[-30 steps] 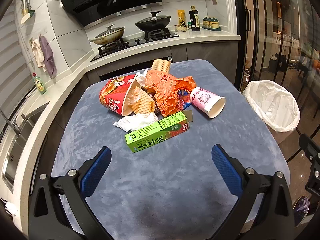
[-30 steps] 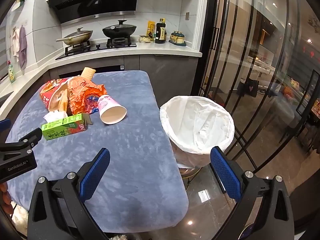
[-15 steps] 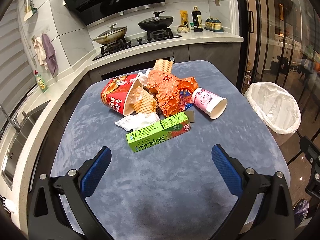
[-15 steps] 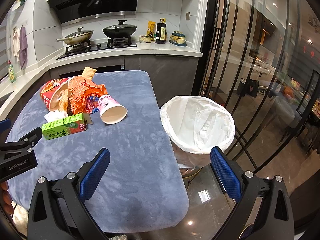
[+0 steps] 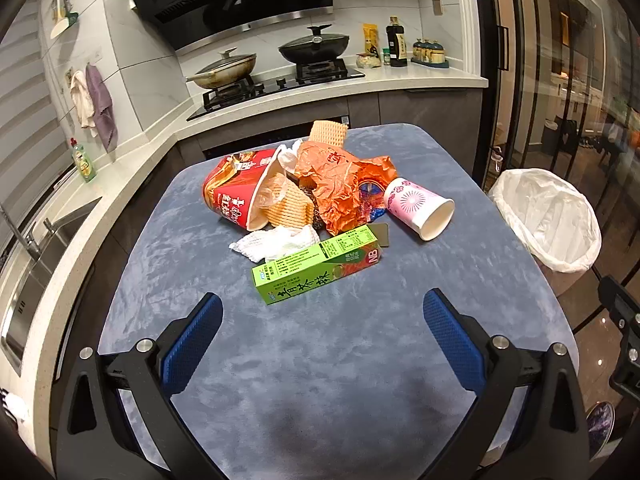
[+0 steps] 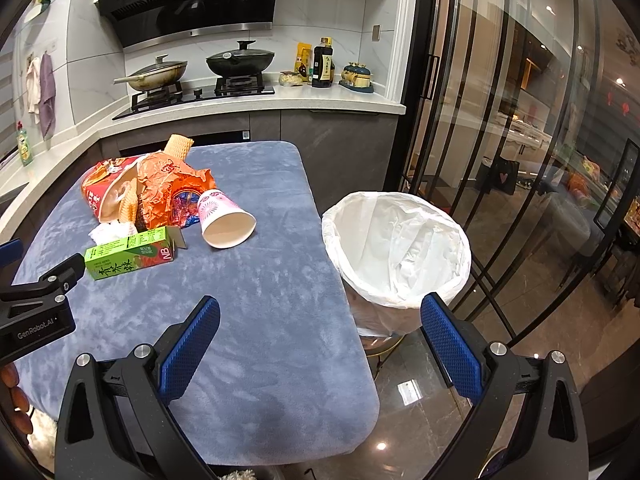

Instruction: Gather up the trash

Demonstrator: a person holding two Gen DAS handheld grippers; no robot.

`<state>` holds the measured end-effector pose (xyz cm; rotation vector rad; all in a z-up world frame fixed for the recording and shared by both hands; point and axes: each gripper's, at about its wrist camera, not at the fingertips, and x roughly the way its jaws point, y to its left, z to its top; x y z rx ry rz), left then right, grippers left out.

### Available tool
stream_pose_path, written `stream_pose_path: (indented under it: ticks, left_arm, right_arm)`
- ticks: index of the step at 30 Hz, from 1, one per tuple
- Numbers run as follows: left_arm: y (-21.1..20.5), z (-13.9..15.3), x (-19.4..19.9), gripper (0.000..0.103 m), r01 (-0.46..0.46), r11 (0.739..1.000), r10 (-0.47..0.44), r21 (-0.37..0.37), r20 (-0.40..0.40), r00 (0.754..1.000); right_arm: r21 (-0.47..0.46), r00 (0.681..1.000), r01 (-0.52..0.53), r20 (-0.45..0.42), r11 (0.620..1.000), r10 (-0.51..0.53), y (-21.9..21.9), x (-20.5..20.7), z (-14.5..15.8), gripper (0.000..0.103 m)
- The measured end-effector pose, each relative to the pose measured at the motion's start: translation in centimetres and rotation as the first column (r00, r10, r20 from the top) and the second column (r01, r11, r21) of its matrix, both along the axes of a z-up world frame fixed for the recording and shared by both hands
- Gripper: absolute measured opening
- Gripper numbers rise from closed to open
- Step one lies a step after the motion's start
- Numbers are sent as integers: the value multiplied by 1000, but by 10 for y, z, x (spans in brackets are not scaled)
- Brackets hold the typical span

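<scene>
Surroundings: a blue-covered desk (image 5: pixel 320 360) carries the litter; a stove with two lidded pans (image 5: pixel 312 46) stands on the counter far beyond the jaws.
Left gripper (image 5: pixel 322 334): jaws spread wide, nothing between them, above bare cloth.
Right gripper (image 6: pixel 320 336): jaws wide apart and empty, straddling the desk's right edge.
Green carton (image 5: pixel 316 266): just ahead of the left jaws, lying flat; long axis runs left-near to right-far, the flap end pointing right.
Pink paper cup (image 5: pixel 420 208): ahead and right of the left jaws, on its side, mouth facing right and toward the camera.
In the way: a white tissue (image 5: pixel 276 242), a red noodle tub (image 5: pixel 236 196) and an orange wrapper (image 5: pixel 340 184) crowd directly behind the carton.
Bin (image 6: pixel 396 248): white-lined, on the floor just beyond the right jaws, beside the desk.
</scene>
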<state>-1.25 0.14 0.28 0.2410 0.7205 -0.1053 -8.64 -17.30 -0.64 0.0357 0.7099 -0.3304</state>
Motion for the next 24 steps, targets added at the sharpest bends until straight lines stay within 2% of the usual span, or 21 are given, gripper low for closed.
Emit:
stream_pose_path:
  ticks: [24]
  left_arm:
    - [2,-2,4,96,-3,1000,3,12,-19,1000]
  right_arm:
    - [2,1000,1,1,1000,-1,0,0,0,96]
